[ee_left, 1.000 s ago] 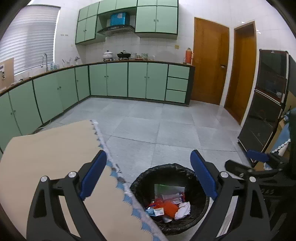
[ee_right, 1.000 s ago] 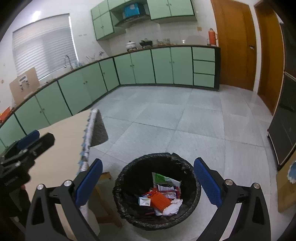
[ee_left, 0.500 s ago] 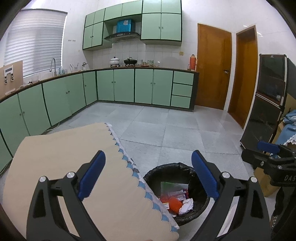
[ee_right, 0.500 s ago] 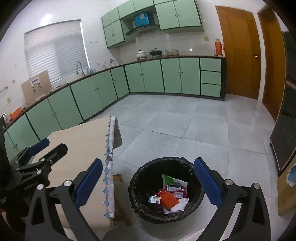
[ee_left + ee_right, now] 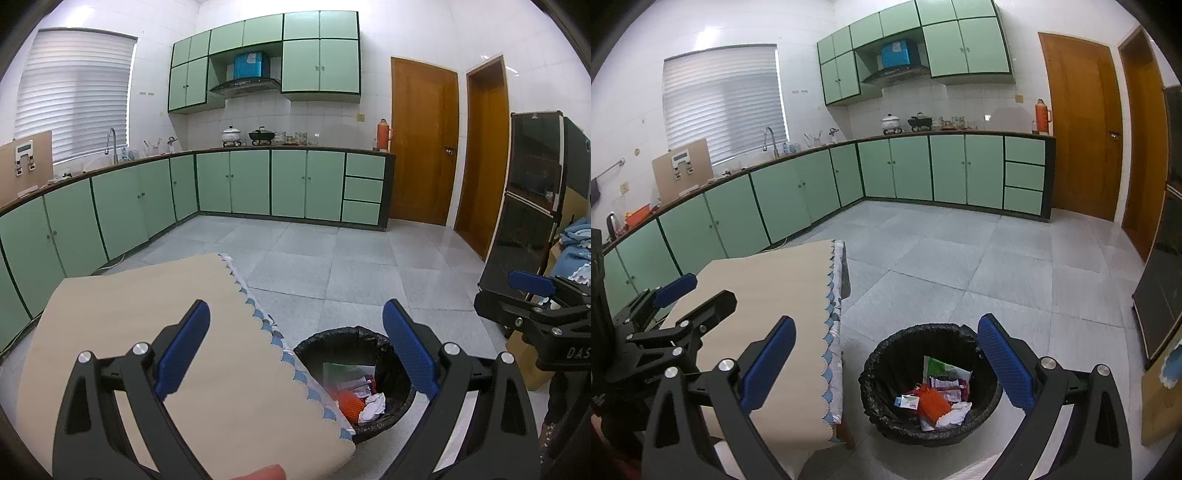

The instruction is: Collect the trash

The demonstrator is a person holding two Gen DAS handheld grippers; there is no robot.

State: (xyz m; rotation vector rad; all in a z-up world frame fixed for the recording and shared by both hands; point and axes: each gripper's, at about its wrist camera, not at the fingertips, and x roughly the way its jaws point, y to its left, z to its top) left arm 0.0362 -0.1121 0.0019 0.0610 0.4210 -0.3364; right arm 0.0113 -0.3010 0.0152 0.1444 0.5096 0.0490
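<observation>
A round bin with a black bag (image 5: 886, 373) stands on the floor beside the table; it also shows in the left wrist view (image 5: 391, 365). Trash lies inside: an orange crumpled piece (image 5: 932, 400), white paper (image 5: 955, 411) and wrappers (image 5: 947, 382). My left gripper (image 5: 295, 350) is open and empty, high over the table edge and the bin. My right gripper (image 5: 886, 362) is open and empty, high above the bin. Each gripper appears in the other's view: the right one (image 5: 535, 291), the left one (image 5: 687, 299).
A table with a beige cloth with blue scalloped trim (image 5: 147, 314) is to the left of the bin. Green cabinets (image 5: 905, 170) line the far walls. A dark glass cabinet (image 5: 528, 206) and cardboard boxes (image 5: 1160, 406) stand at the right. Grey tiled floor (image 5: 960, 266) lies beyond.
Both grippers have risen and pulled back from the bin, which looks smaller and lower in both views. More of the table shows. Both stayed open.
</observation>
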